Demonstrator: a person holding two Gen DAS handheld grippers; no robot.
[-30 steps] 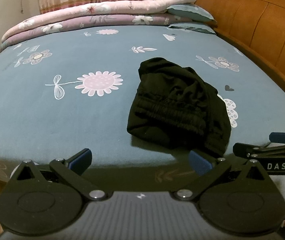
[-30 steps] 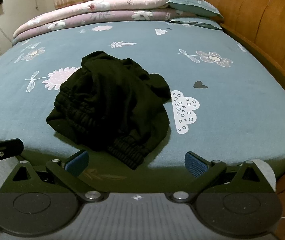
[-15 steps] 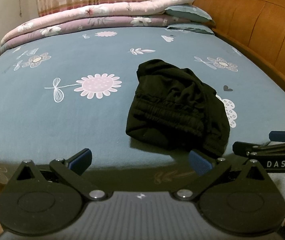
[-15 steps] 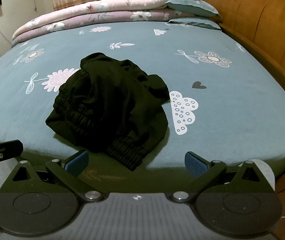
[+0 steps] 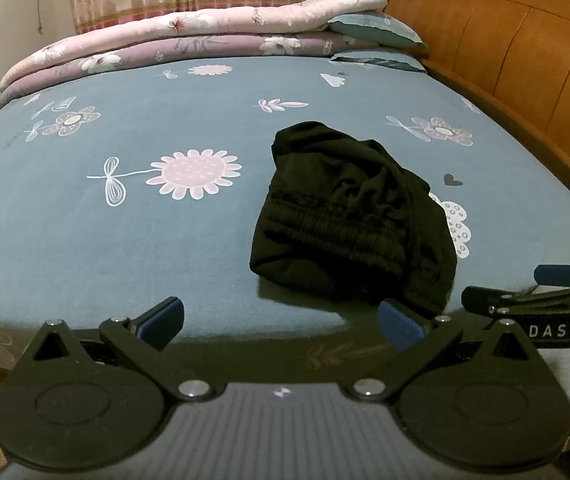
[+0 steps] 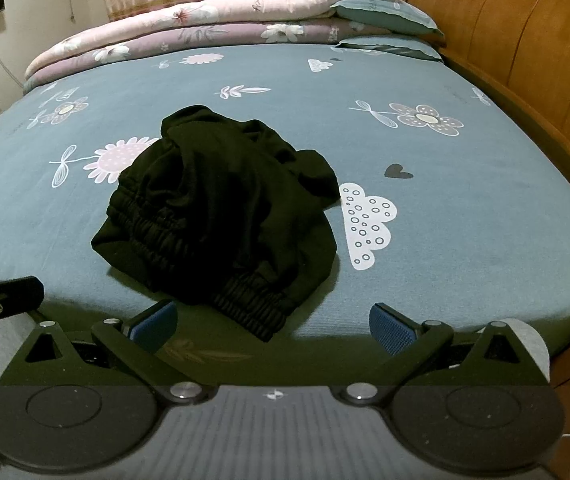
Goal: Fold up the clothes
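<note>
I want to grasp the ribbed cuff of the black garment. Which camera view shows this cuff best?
The right wrist view: the ribbed cuff lies in plain sight at the black garment's near edge. In the left wrist view the cuff is dark, partly hidden behind the left gripper's fingertip.

Black garment [image 6: 221,216] is soft matt cloth with ribbed elastic cuffs. Bed sheet [image 6: 465,208] is smooth matt printed cotton-like fabric. Headboard [image 5: 505,48] is glossy varnished wood. Left gripper [image 5: 281,320] and right gripper [image 6: 273,322] are matt black plastic with textured blue pads [image 6: 391,328] and shiny metal screws.
</note>
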